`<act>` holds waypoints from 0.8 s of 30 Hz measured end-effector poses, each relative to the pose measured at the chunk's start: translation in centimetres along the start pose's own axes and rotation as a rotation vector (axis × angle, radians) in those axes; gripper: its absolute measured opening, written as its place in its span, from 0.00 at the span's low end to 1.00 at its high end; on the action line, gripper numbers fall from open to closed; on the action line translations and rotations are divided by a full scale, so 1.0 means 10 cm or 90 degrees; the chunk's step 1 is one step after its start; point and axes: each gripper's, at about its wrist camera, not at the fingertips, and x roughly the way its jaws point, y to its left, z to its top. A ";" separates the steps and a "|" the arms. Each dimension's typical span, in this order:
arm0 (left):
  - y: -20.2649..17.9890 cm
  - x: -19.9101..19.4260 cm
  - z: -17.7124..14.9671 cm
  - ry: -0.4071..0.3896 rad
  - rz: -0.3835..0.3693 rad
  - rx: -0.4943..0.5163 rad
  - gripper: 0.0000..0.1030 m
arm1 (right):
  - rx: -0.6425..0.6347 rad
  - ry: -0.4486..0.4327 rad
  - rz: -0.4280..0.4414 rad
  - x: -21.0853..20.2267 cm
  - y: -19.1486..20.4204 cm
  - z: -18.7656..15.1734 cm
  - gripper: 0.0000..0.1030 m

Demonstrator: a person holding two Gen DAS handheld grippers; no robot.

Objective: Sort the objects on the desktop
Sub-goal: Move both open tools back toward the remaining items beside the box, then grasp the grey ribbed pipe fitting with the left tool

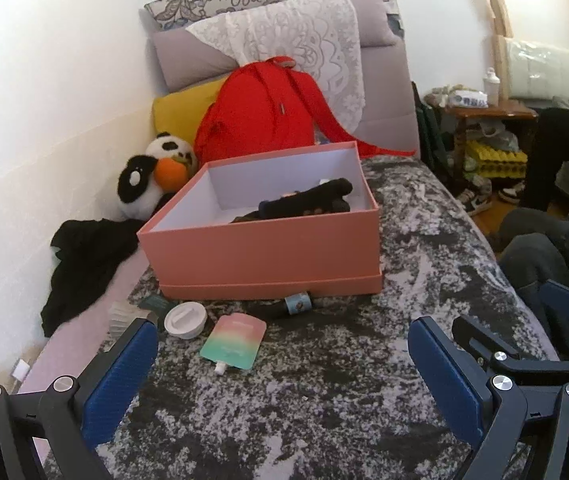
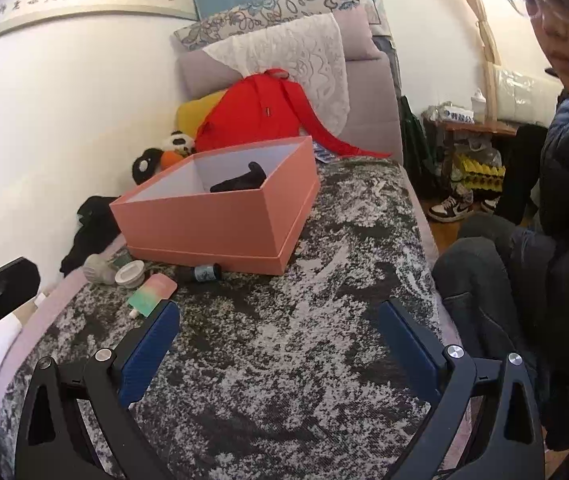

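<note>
An open pink box (image 1: 268,240) (image 2: 212,224) sits on the grey mottled bedspread (image 1: 324,392), with dark objects (image 1: 308,200) (image 2: 240,180) inside. In front of it lie a white round lid (image 1: 185,319) (image 2: 129,273), a pink-and-green pouch (image 1: 233,341) (image 2: 151,293), a dark bottle with a blue label (image 1: 298,303) (image 2: 204,273) and a ribbed grey piece (image 1: 121,317) (image 2: 96,268). My left gripper (image 1: 282,344) is open, empty, just short of the pouch. My right gripper (image 2: 280,320) is open and empty over bare bedspread, right of those items.
A red backpack (image 1: 260,108), a yellow cushion (image 1: 180,108) and a panda plush (image 1: 152,176) lie behind the box by the wall. Black cloth (image 1: 84,260) lies left of it. A person sits at the bed's right edge (image 2: 524,280). A cluttered side table (image 1: 484,120) stands beyond.
</note>
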 end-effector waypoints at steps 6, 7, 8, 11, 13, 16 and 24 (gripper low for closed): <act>0.42 0.24 -0.11 0.025 0.018 0.007 1.00 | -0.035 -0.006 -0.007 -0.14 0.07 -0.02 0.99; 0.61 0.32 -0.15 0.038 0.030 -0.010 1.00 | -0.041 -0.006 -0.012 -0.15 0.07 -0.03 0.99; 0.84 0.40 -0.19 0.055 0.046 -0.035 1.00 | -0.044 -0.005 -0.016 -0.14 0.06 -0.03 0.99; 1.58 0.65 -0.42 0.109 0.088 -0.136 1.00 | -0.036 0.003 -0.014 -0.10 0.04 -0.03 0.99; 1.96 0.81 -0.64 0.143 0.114 -0.203 1.00 | -0.032 0.011 -0.008 -0.05 0.04 -0.03 0.99; 2.30 1.07 -0.96 0.186 0.139 -0.274 1.00 | -0.026 0.022 0.002 0.03 0.05 -0.04 0.99; 2.28 1.80 -0.90 0.170 0.149 -0.264 1.00 | -0.021 0.078 0.008 0.36 0.09 -0.17 0.99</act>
